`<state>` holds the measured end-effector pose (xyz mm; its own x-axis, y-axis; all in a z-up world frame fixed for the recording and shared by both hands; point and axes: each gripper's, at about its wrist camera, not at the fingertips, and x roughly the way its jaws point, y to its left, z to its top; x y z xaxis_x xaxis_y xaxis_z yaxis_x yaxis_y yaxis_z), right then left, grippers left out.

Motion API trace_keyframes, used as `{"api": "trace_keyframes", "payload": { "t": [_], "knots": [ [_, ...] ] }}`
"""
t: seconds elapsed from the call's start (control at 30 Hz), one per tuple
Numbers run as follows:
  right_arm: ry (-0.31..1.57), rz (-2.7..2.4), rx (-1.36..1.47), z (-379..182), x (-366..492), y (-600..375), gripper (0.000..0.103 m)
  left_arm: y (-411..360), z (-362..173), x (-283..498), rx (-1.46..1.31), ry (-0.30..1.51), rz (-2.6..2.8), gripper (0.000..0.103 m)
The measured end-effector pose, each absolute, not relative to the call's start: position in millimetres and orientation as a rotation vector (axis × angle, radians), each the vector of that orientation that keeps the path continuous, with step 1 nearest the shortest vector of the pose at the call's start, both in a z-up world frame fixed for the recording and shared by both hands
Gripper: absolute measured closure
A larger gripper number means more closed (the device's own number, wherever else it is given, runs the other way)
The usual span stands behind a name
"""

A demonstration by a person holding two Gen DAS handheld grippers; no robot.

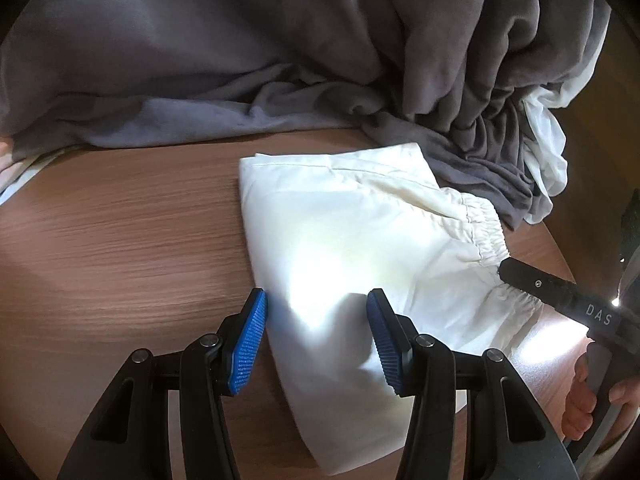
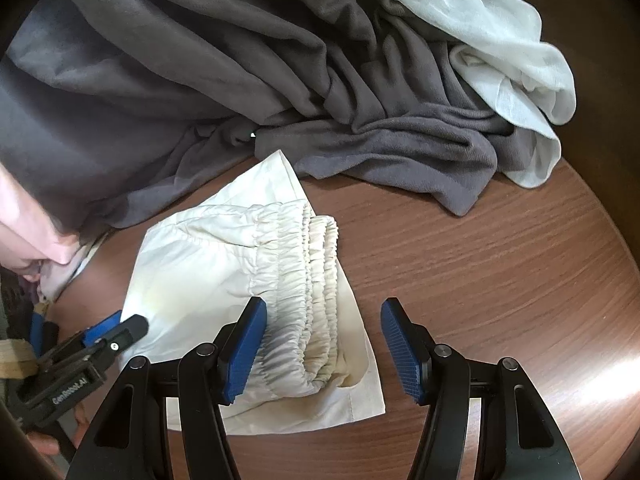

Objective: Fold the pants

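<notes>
the white pants [image 1: 352,248] lie folded into a compact bundle on the round wooden bench [image 1: 120,240], just in front of a heap of grey cloth [image 1: 200,60] that covers the far part of the bench. the far corner of the bundle touches the edge of that grey heap. a thin white cloth [image 2: 500,48] is tangled into the right end of the heap.

in the right wrist view the gathered elastic waistband [image 2: 304,280] lies on top of the bundle, its ruffled layers stacked one on another.

the left gripper [image 1: 316,340] hovers low over the near left part of the pants, its blue fingers [image 1: 250,344] spread wide with nothing between them; one pad sits over the bundle's left edge, the other over the white fabric.

the right gripper [image 2: 324,344] is also spread wide and holds nothing. its left finger sits over the waistband, the other over bare wood to the right of the pants. seen from the left wrist view, its black tip [image 1: 520,276] is at the waistband edge, though contact cannot be confirmed.
</notes>
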<state>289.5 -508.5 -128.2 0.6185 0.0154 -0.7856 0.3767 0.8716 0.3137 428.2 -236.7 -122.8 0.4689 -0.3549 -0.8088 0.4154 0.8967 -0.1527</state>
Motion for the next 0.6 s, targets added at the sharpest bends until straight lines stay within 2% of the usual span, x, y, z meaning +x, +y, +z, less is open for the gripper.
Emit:
{"api": "trace_keyframes", "payload": {
  "t": [0.33, 0.6],
  "knots": [
    [0.889, -0.207, 0.544, -136.7, 284.4, -511.1, 0.043, -233.3, -130.3, 436.1, 0.06, 0.993, -0.486, 0.052],
    [0.883, -0.199, 0.54, -139.0, 283.6, -510.8, 0.044, -233.5, -133.4, 441.3, 0.086, 0.997, -0.484, 0.046]
  ]
}}
